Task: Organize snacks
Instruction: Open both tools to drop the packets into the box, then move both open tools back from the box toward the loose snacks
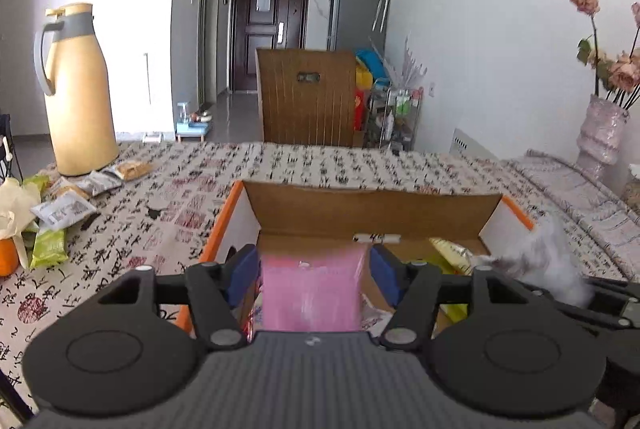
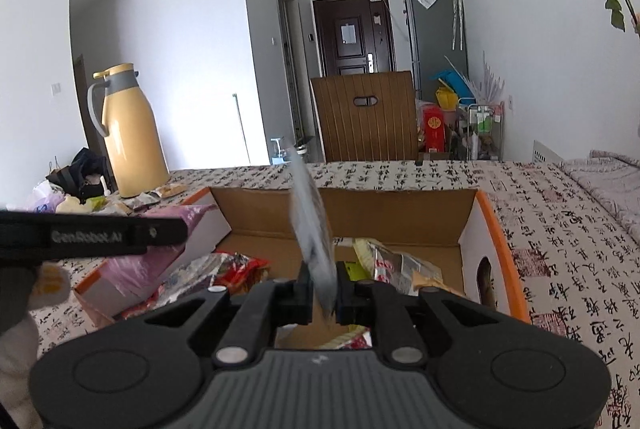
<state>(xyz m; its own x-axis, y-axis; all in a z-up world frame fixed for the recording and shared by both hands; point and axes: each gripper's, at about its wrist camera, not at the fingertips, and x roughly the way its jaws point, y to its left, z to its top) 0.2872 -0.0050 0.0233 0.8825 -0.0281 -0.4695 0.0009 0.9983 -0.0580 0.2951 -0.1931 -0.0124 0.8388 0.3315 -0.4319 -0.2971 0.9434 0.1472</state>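
Observation:
An open cardboard box (image 1: 376,205) with an orange rim stands on the patterned tablecloth. My left gripper (image 1: 314,261) hangs over its left part. A blurred pink packet (image 1: 312,293) sits between the blue pads, with a thin gap at the right pad. In the right wrist view my right gripper (image 2: 324,281) is over the box (image 2: 400,213). Its jaws stand narrowly apart around a blurred grey-white packet (image 2: 314,229) that stands on edge. Red packets (image 2: 236,265) and yellow ones (image 2: 384,261) lie inside the box. The pink packet (image 2: 140,261) hangs below the left gripper's finger (image 2: 160,231).
Several loose snack packets (image 1: 64,209) lie at the table's left by a yellow thermos jug (image 1: 78,89) and an orange (image 1: 6,257). A vase of dried flowers (image 1: 600,133) stands at the right. A wooden chair back (image 1: 308,97) rises behind the table's far edge.

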